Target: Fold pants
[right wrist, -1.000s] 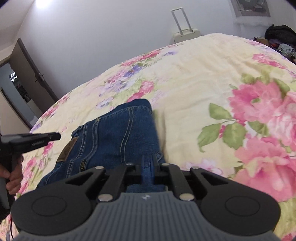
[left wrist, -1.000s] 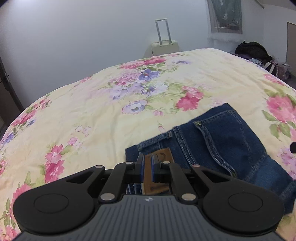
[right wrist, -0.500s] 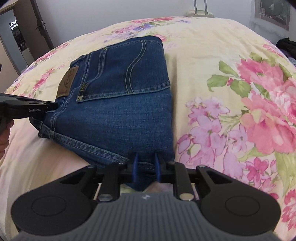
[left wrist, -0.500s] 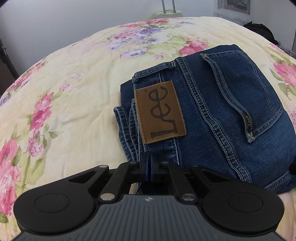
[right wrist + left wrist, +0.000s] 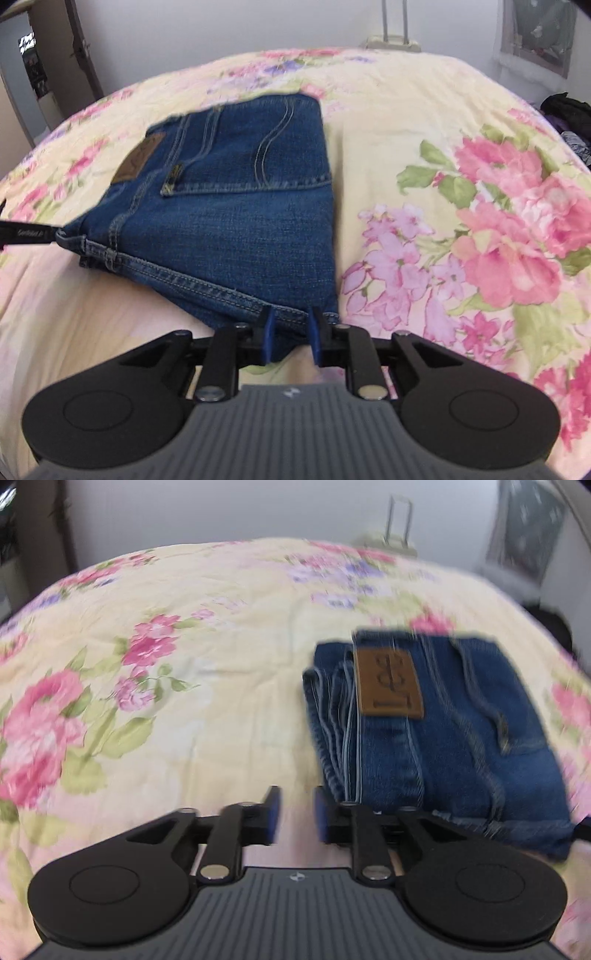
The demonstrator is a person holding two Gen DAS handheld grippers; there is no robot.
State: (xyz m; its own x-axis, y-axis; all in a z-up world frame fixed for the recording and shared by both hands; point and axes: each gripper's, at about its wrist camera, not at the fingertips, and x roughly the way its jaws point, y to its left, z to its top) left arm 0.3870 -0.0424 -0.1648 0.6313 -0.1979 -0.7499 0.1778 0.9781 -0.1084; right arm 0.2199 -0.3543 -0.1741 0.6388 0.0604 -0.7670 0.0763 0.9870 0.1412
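Note:
The blue jeans (image 5: pixel 461 731) lie folded into a compact stack on the floral bedspread (image 5: pixel 192 686), the brown Lee patch (image 5: pixel 389 685) facing up. My left gripper (image 5: pixel 295 818) is open and empty, just left of the stack's near corner. In the right wrist view the jeans (image 5: pixel 229 206) lie ahead and left. My right gripper (image 5: pixel 290 336) is open at the stack's near right corner, with the denim edge between its blue pads but not pinched. The left gripper's finger tip (image 5: pixel 26 233) shows at the jeans' left corner.
A cream suitcase (image 5: pixel 393 37) with its handle raised stands past the far edge of the bed. Dark bags and clothes (image 5: pixel 569 110) lie at the right. A door (image 5: pixel 79 51) is at the back left.
Both grippers have opened and let go of the jeans. The left gripper has moved left off the stack, and the view is blurred. The folded jeans now rest on the bed.

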